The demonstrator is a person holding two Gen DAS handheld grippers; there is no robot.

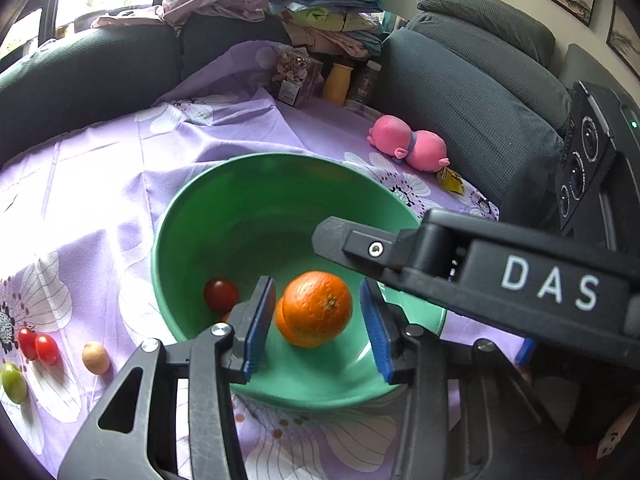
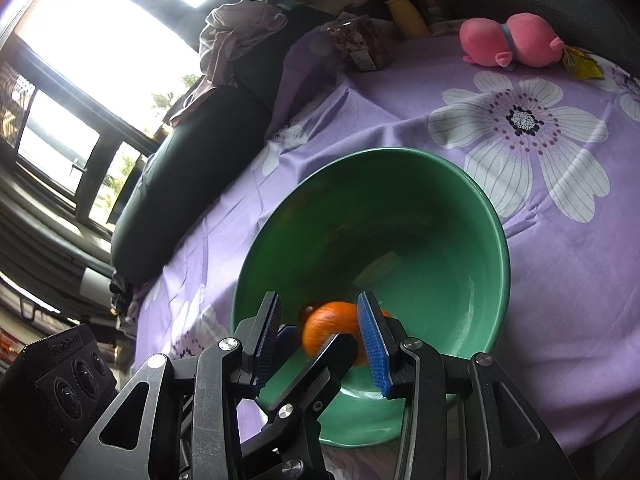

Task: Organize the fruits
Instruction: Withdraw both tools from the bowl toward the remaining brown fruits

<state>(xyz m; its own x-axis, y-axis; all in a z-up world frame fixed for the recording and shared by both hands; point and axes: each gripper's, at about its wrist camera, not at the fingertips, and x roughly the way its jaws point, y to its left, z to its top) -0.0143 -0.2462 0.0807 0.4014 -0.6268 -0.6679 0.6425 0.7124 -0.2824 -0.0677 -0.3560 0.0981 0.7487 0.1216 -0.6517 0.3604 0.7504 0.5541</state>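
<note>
An orange lies in the green bowl between the left claw's spread pads, untouched. The right claw is spread, empty. Purple floral cloth covers the worktop.

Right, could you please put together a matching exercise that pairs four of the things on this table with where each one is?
Things:
1. orange
2. pink plush toy
3. green fruit
4. dark red tomato

Places:
A. on the purple cloth, at the left edge of the left wrist view
B. on the cloth beyond the green bowl, next to the sofa
C. inside the bowl, left of the orange
D. inside the bowl, between the pads of the left tongs

Pairs: 1-D, 2-B, 3-A, 4-C
</note>
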